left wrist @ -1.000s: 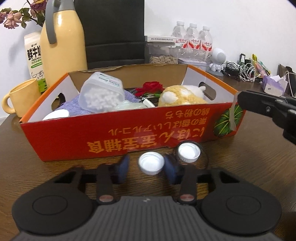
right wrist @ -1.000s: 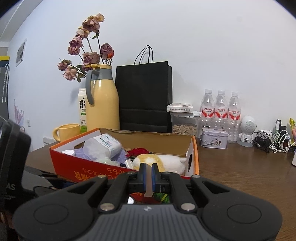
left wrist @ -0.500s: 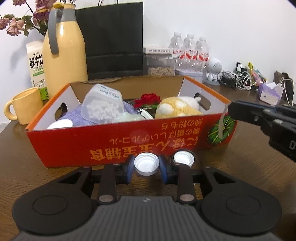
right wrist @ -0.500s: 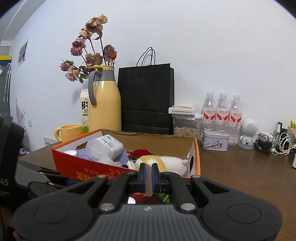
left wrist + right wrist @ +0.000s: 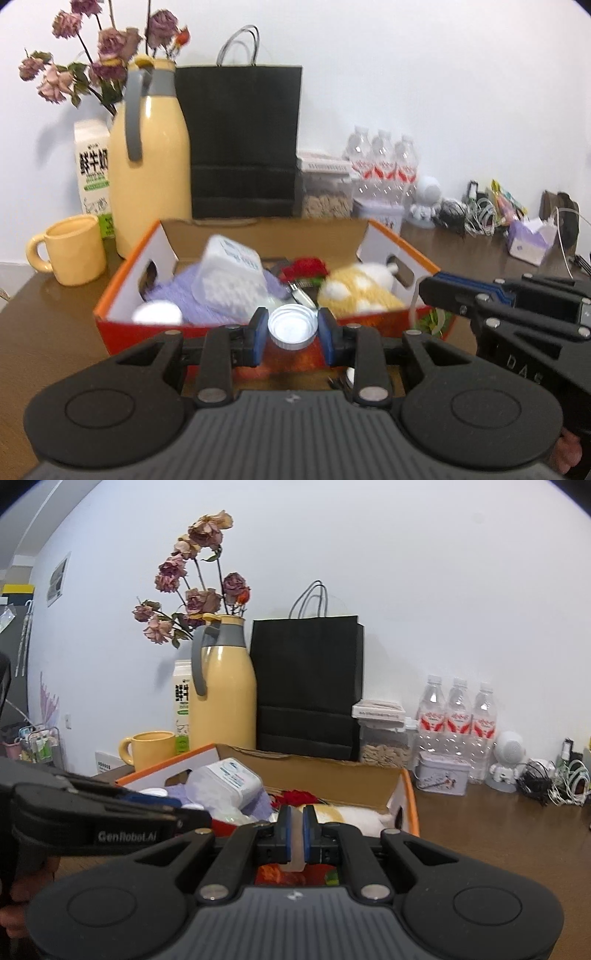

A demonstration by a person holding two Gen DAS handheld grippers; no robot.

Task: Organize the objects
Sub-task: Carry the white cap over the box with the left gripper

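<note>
Holding a small white bottle cap [image 5: 292, 327] by its rim, our left gripper [image 5: 292, 334] has its blue pads pinched on opposite sides, jaws only a little apart, the cap clear of the counter [image 5: 44, 332] and level with the near wall of the orange cardboard box [image 5: 122, 291]. We judge it feather-light, stiff plastic and slick at the edge, so a squeeze across its full width is the place to hold; off-centre it could pop out. A second white cap [image 5: 350, 374] seems to lie on the counter below, though it's mostly hidden. Our right gripper [image 5: 296, 834] is clamped tight on a thin pale strip [image 5: 296, 843], perhaps tape off the box's near right corner. Inside the box we see a clear tub of white pellets [image 5: 232, 280] and a yellow plush toy [image 5: 354, 291].
</note>
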